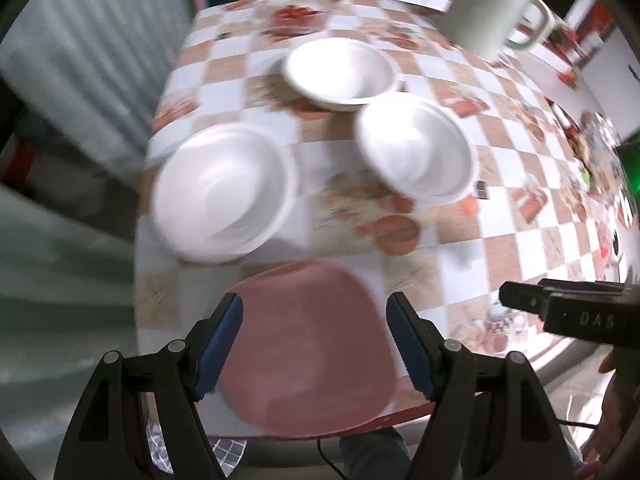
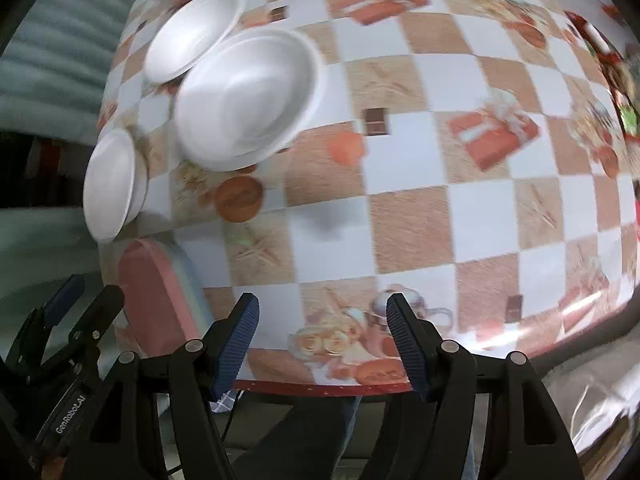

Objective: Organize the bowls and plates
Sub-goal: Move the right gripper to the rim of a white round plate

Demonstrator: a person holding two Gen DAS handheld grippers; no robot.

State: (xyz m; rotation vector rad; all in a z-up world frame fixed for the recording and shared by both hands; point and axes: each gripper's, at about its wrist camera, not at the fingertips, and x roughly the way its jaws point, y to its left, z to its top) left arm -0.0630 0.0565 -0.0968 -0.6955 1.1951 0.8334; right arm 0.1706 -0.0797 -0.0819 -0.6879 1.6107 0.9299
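Observation:
Three white bowls stand on the checkered tablecloth (image 1: 500, 264): one near the left edge (image 1: 224, 200), one at the back (image 1: 340, 74) and one to the right (image 1: 416, 152). A pink plate (image 1: 308, 340) lies at the table's front edge. My left gripper (image 1: 316, 308) hovers above that plate, open, with nothing between its blue pads. My right gripper (image 2: 322, 308) is open and empty above bare cloth (image 2: 420, 232) near the front edge. In the right wrist view the bowls (image 2: 244, 100) and the pink plate (image 2: 156, 300) sit to the left, with the left gripper (image 2: 76, 312) beside the plate.
A large white mug (image 1: 496, 12) stands at the back right of the table. Small clutter (image 1: 592, 140) lies along the far right edge. A corrugated wall (image 1: 88, 60) runs close along the table's left side. A person's legs (image 2: 304, 432) show below the front edge.

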